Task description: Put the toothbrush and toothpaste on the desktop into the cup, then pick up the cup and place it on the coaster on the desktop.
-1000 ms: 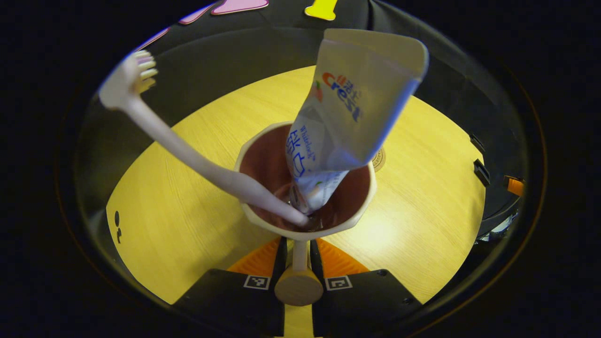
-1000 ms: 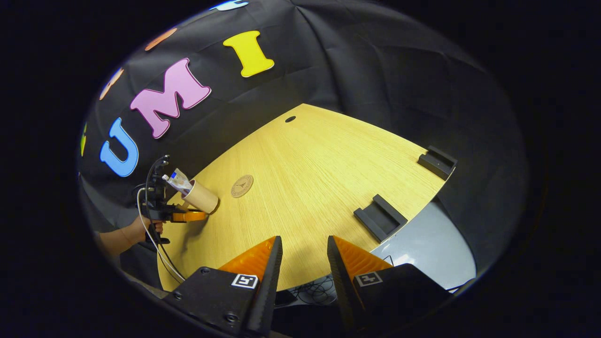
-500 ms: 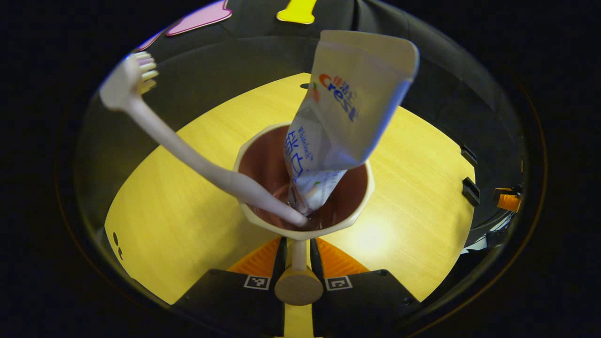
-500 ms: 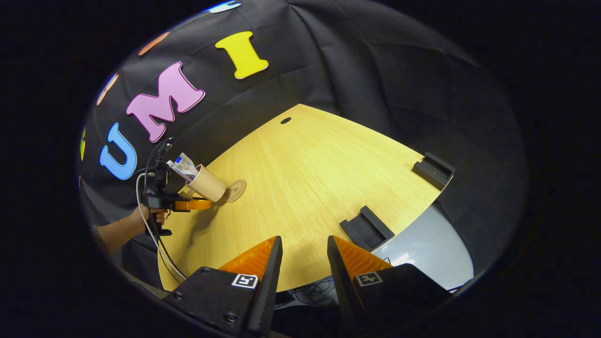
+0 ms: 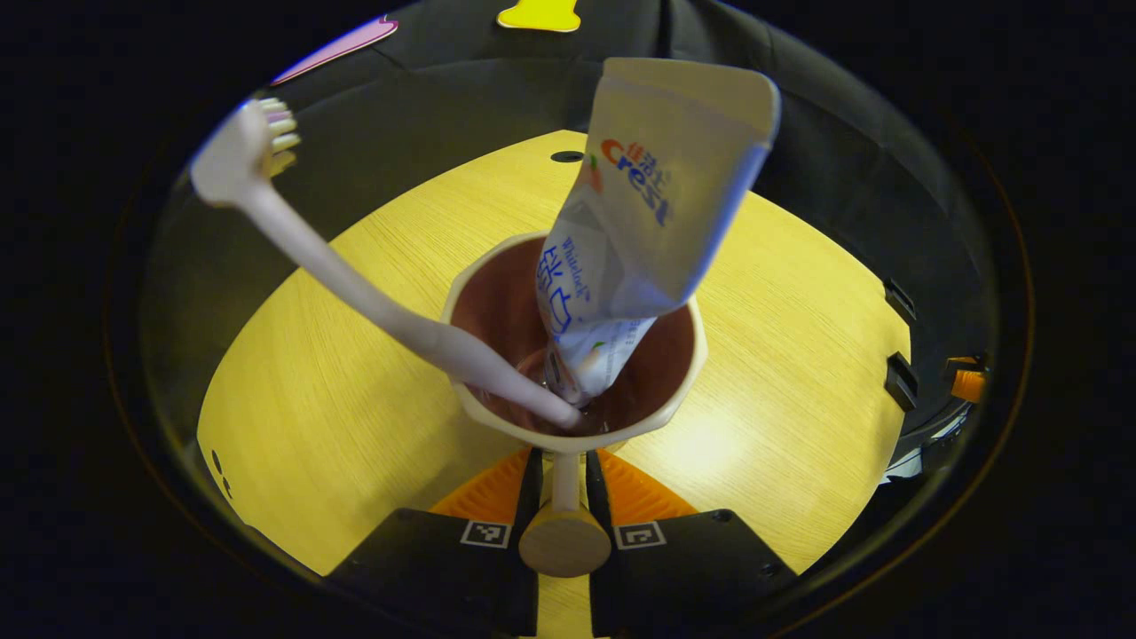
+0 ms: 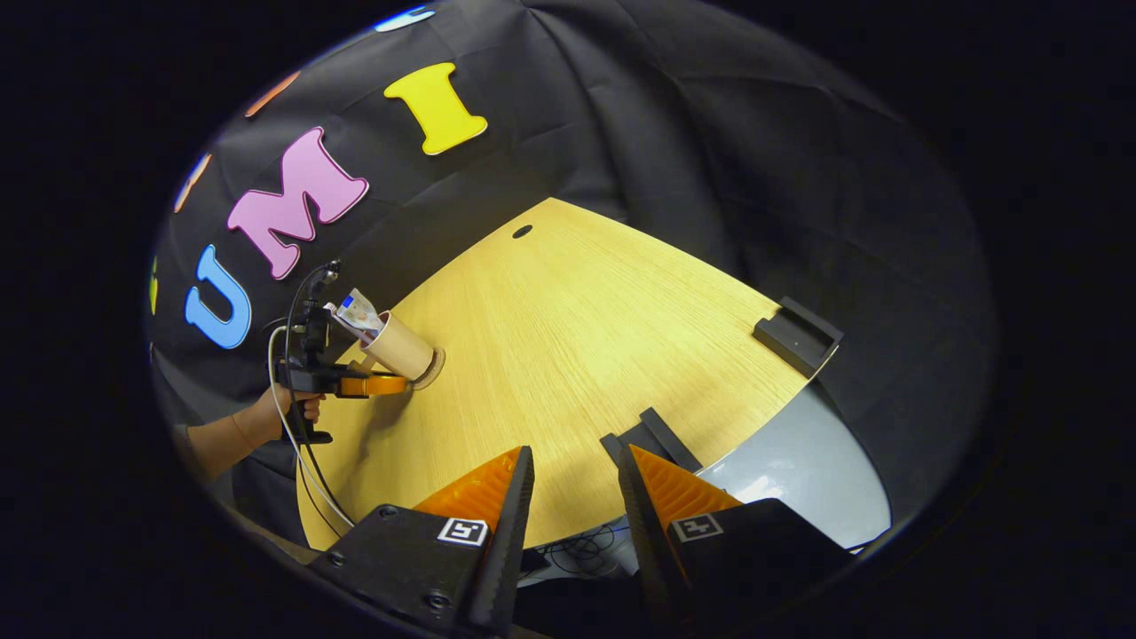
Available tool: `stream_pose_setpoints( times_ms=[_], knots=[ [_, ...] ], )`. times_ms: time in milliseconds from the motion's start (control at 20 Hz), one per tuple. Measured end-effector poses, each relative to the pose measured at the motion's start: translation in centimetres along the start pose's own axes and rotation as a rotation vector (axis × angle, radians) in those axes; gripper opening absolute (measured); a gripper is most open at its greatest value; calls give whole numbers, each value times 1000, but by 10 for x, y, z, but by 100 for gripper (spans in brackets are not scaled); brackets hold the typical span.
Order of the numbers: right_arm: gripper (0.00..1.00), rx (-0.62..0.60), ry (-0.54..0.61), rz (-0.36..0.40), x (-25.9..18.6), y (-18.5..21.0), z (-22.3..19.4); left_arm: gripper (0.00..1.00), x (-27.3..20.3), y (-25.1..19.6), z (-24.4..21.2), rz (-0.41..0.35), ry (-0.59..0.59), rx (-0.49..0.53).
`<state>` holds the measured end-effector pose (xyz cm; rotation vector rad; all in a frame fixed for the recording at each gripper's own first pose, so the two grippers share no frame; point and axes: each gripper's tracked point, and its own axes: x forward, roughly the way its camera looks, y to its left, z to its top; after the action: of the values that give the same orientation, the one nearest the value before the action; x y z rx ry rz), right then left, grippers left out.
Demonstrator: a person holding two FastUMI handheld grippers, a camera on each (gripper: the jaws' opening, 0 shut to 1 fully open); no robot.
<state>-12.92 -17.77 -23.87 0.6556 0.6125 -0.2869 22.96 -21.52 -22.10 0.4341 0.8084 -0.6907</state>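
Brush (image 5: 355,293) and paste (image 5: 639,231) are in the cup (image 5: 577,417), frame centre, left gripper (image 5: 565,475) clamped on its handle. Cup over the coaster (image 6: 433,366), centre-left; release remains. Right gripper (image 6: 572,497) slightly apart, empty.

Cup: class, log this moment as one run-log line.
left gripper: shut on cup handle | contents: toothbrush, toothpaste | coaster: under cup | right gripper: open
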Motion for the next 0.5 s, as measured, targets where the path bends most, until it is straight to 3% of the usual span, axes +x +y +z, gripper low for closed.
stream_pose_setpoints(
  times_ms=[50, 350, 500],
  knots=[
    [60, -1, 1, -1, 0, -1, 1, 28, 3, 2, -1, 5, 3, -3],
    [60, -1, 3, 1, 3, -10, 9, 28, 13, -15, -9, 4, 22, -20],
    [60, -4, 3, 6, 5, -10, 11, 28, 11, -3, -5, 6, 23, -37]
  ],
)
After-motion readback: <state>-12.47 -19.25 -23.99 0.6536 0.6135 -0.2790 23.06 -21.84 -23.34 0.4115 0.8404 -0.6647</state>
